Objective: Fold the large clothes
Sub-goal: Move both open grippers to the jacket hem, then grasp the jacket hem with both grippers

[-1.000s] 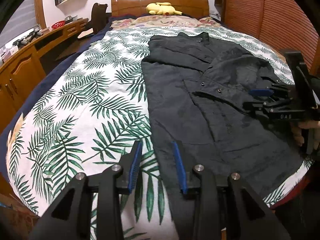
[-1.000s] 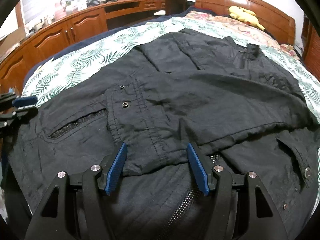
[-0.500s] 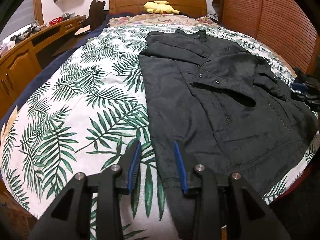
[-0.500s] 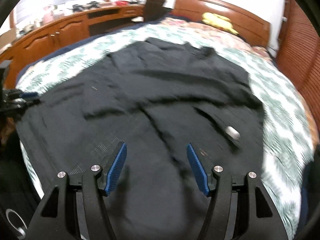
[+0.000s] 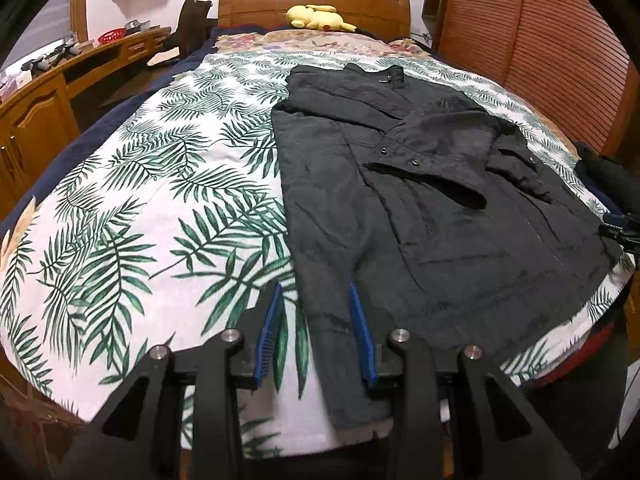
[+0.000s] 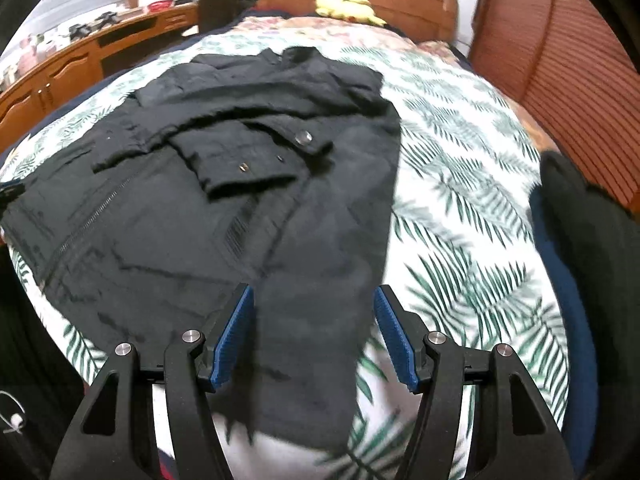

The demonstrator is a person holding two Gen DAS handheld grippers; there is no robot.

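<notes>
A large black jacket (image 5: 420, 184) lies flat on the leaf-print bedspread (image 5: 160, 200), collar toward the headboard, one sleeve folded across its chest. My left gripper (image 5: 316, 304) is open and empty just above the jacket's near left hem corner. My right gripper (image 6: 314, 308) is open and empty over the jacket's (image 6: 240, 184) near right hem. The right gripper also shows at the far right edge of the left wrist view (image 5: 620, 230).
A wooden headboard (image 5: 316, 0) with a yellow plush toy (image 5: 318, 16) stands at the far end. A wooden desk and cabinets (image 5: 44, 96) run along the left. A slatted wooden wall (image 5: 540, 40) stands on the right. A dark garment pile (image 6: 580, 232) lies at the bed's right edge.
My right gripper has let go of the folded sleeve and pulled back and rightward to the jacket's near hem. My left gripper has drawn back slightly.
</notes>
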